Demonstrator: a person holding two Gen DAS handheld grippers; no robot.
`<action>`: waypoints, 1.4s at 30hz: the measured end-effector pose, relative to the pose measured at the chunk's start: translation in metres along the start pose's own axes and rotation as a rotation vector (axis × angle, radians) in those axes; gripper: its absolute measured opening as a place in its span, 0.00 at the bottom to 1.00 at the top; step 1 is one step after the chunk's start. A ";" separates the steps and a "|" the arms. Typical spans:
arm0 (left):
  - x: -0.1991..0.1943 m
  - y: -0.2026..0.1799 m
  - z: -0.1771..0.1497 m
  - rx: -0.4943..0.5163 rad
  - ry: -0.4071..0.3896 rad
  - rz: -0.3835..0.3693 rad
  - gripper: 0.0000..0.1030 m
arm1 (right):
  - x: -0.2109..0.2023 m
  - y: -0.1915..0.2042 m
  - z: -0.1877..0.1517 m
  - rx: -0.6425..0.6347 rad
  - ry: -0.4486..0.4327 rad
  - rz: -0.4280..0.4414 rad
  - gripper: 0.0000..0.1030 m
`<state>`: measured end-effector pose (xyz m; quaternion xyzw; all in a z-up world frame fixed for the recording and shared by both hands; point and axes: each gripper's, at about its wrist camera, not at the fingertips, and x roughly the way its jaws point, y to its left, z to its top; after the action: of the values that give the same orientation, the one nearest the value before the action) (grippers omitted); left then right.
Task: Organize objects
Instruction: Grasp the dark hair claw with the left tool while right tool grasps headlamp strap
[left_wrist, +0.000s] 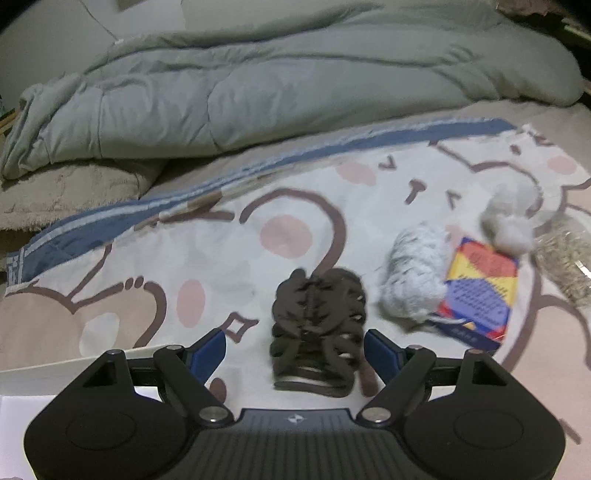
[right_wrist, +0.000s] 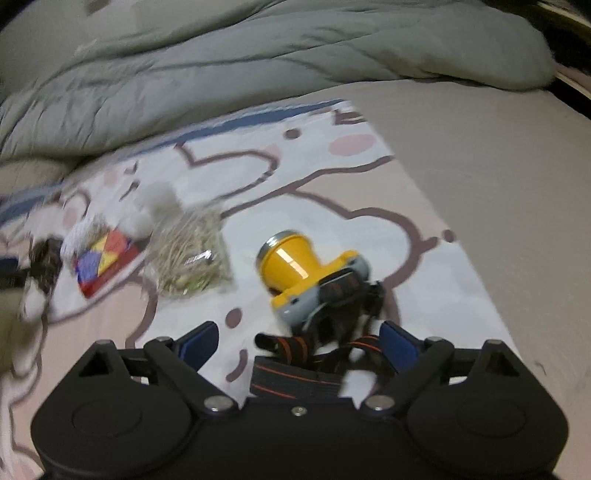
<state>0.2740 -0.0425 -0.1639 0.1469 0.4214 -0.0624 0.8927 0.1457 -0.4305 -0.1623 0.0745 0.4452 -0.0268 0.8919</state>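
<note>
In the left wrist view my left gripper (left_wrist: 295, 347) is open, its blue fingers on either side of a dark hair claw clip (left_wrist: 317, 328) lying on the cartoon-print mat (left_wrist: 147, 266). To its right lie a grey fluffy item (left_wrist: 415, 273), a colourful card box (left_wrist: 480, 291), pale pom-poms (left_wrist: 509, 218) and a clear bag of dried bits (left_wrist: 565, 258). In the right wrist view my right gripper (right_wrist: 299, 341) is open around the black and orange strap (right_wrist: 295, 373) of a yellow headlamp (right_wrist: 295, 264). The card box (right_wrist: 105, 264) and the bag (right_wrist: 188, 254) lie to its left.
A rumpled grey-green quilt (left_wrist: 258, 85) is piled along the far side of the bed, also in the right wrist view (right_wrist: 258, 55). Beige bedsheet (right_wrist: 498, 184) spreads right of the mat. A white edge (left_wrist: 55, 373) shows at the lower left.
</note>
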 end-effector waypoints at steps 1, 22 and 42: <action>0.004 0.001 0.000 0.003 0.026 0.001 0.80 | 0.004 0.004 -0.001 -0.033 0.013 -0.005 0.90; -0.083 -0.015 -0.053 -0.070 0.139 -0.119 0.03 | -0.014 0.026 -0.028 -0.129 0.157 0.137 0.06; -0.123 -0.030 -0.088 -0.160 -0.006 -0.118 0.38 | -0.085 0.065 -0.093 -0.263 0.196 0.423 0.05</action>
<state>0.1242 -0.0445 -0.1284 0.0498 0.4302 -0.0815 0.8977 0.0284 -0.3531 -0.1427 0.0514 0.5036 0.2255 0.8324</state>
